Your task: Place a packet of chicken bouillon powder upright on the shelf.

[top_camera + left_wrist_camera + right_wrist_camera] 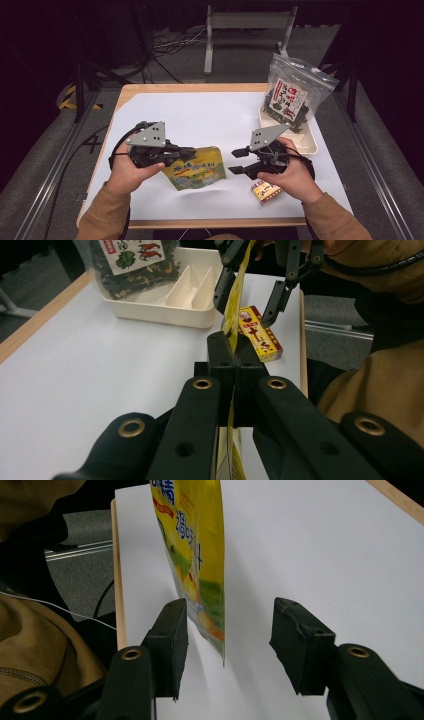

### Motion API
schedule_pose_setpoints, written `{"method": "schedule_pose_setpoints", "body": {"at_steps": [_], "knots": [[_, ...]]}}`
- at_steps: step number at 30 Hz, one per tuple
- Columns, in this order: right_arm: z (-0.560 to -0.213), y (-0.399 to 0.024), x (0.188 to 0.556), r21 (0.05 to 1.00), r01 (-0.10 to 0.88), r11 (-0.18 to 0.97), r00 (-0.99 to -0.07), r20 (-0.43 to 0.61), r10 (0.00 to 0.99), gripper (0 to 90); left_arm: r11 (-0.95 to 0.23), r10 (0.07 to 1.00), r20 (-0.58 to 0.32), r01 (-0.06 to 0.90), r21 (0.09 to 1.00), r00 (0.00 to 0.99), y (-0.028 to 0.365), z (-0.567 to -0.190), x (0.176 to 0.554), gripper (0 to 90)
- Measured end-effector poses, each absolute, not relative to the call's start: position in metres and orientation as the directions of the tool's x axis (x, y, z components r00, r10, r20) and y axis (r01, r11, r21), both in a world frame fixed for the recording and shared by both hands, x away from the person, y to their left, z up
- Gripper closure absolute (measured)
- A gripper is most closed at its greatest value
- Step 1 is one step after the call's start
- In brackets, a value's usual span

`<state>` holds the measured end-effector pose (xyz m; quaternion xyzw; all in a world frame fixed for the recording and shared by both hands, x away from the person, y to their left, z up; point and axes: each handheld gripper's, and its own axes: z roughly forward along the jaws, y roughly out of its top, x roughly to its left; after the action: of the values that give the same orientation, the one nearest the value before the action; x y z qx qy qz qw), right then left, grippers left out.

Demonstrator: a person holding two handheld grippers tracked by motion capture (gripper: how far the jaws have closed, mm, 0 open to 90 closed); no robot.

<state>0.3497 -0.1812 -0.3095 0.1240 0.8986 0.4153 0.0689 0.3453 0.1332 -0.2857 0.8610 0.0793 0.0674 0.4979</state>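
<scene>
left gripper (pixel 192 150) pinches the yellow pouch (pixel 196 171); right gripper view shows right gripper (pixel 227 640) spread around its edge.

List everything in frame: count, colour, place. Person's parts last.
Yellow-green printed snack pouch: 1, held off the table at centre front, one edge clamped in the left gripper.
Small red-and-yellow printed box: 1, flat on the white sheet, under the right hand.
Clear zip bag of dark dried pieces with red-and-white label: 1, standing in the tray.
Cream divided plastic tray: 1, right side of the table.
White sheet: 1, covering the wooden tabletop.
Left gripper: 1, black, shut on the pouch.
Right gripper: 1, black, jaws open beside the pouch's free edge.
Hands in tan sleeves: 2, front edge.
</scene>
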Motion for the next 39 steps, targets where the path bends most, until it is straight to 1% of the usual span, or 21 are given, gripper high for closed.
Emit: {"method": "schedule_pose_setpoints", "body": {"at_steps": [6, 9, 18, 19, 22, 23, 24, 28, 34, 36, 38, 39], "knots": [[-0.309, -0.171, 0.349, 0.754, 0.145, 0.641, -0.967, -0.029, 0.254, 51.8, -0.492, 0.168, 0.036, 0.052, 0.869, 0.985, 0.123, -0.285, 0.343, 90.0], [-0.309, -0.165, 0.348, 0.742, 0.119, 0.659, -0.971, -0.051, 0.233, 54.3, -0.494, 0.153, 0.038, 0.043, 0.869, 0.988, 0.116, -0.285, 0.342, 90.0], [-0.315, -0.150, 0.347, 0.713, 0.103, 0.694, -0.983, -0.033, 0.181, 64.1, -0.500, 0.115, 0.047, 0.017, 0.866, 0.992, 0.105, -0.286, 0.336, 90.0], [-0.316, -0.149, 0.347, 0.710, 0.100, 0.697, -0.984, -0.032, 0.174, 66.0, -0.501, 0.116, 0.048, 0.017, 0.865, 0.992, 0.105, -0.286, 0.336, 89.9], [-0.318, -0.147, 0.346, 0.702, 0.099, 0.705, -0.987, -0.019, 0.157, 77.2, -0.507, 0.117, 0.054, 0.012, 0.862, 0.992, 0.104, -0.286, 0.336, 90.0], [-0.318, -0.147, 0.346, 0.702, 0.099, 0.705, -0.987, -0.019, 0.157, 77.2, -0.508, 0.117, 0.054, 0.013, 0.861, 0.992, 0.104, -0.286, 0.336, 90.0], [-0.318, -0.147, 0.346, 0.700, 0.099, 0.707, -0.988, -0.018, 0.156, 79.5, -0.507, 0.118, 0.048, 0.018, 0.862, 0.992, 0.104, -0.287, 0.336, 89.9], [-0.319, -0.145, 0.345, 0.688, 0.111, 0.717, -0.988, -0.002, 0.154, 83.6, -0.510, 0.118, 0.053, 0.015, 0.860, 0.992, 0.103, -0.288, 0.337, 89.8], [-0.318, -0.148, 0.345, 0.697, 0.148, 0.701, -0.983, 0.029, 0.179, 85.3, -0.494, 0.124, 0.040, 0.027, 0.869, 0.991, 0.103, -0.288, 0.338, 88.6], [-0.318, -0.149, 0.345, 0.700, 0.160, 0.696, -0.982, 0.042, 0.183, 85.5, -0.490, 0.140, 0.033, 0.041, 0.871, 0.990, 0.103, -0.288, 0.338, 87.0], [-0.318, -0.150, 0.345, 0.705, 0.172, 0.689, -0.980, 0.054, 0.189, 85.6, -0.484, 0.154, 0.033, 0.046, 0.874, 0.988, 0.104, -0.288, 0.338, 77.1], [-0.318, -0.151, 0.345, 0.706, 0.182, 0.684, -0.979, 0.065, 0.194, 85.7, -0.477, 0.172, 0.036, 0.052, 0.877, 0.984, 0.105, -0.288, 0.338, 77.1]]}}
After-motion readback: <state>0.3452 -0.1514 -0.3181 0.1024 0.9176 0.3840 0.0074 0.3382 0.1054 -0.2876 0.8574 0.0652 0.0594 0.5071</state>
